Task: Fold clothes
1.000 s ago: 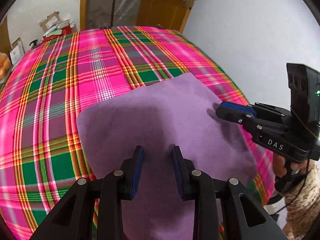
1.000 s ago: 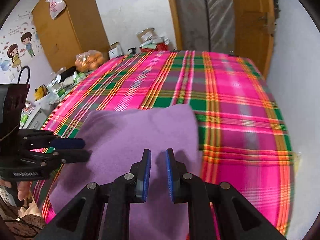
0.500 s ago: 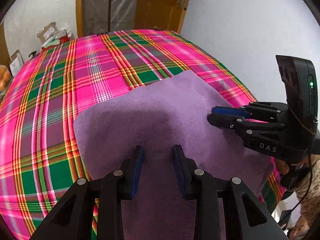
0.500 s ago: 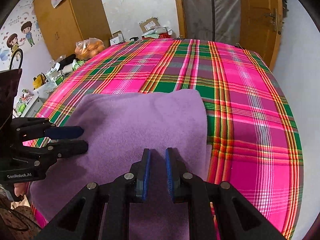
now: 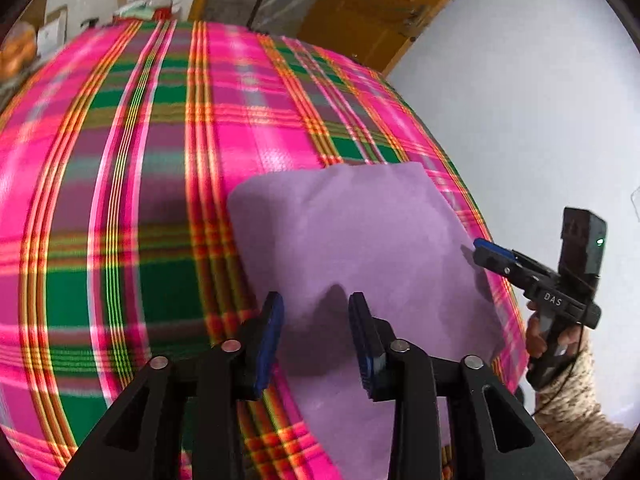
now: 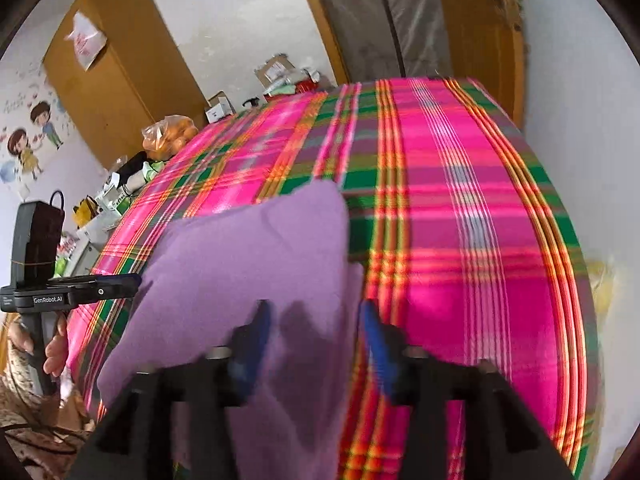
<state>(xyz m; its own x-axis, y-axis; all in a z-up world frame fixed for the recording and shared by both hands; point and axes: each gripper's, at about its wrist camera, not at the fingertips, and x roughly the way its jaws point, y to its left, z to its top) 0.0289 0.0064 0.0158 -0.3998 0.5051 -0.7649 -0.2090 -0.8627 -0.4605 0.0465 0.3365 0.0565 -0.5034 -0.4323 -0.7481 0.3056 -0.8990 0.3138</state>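
The folded cloth [image 5: 352, 240] is laid on the bed [image 5: 140, 200], near its front edge (wall side). The left claw [image 5: 316, 328] is placed before it, the right claw [image 5: 486, 254] to its right.

A pink, green and orange plaid bedspread [image 6: 460, 208] stretched ahead of the jaws. Beyond it stood a wooden door [image 6: 476, 20]; far left, a wooden wardrobe [image 6: 120, 68], cartoon wall stickers [image 6: 28, 144] and cardboard boxes [image 6: 276, 74]. White wall [image 5: 540, 100] rose right.
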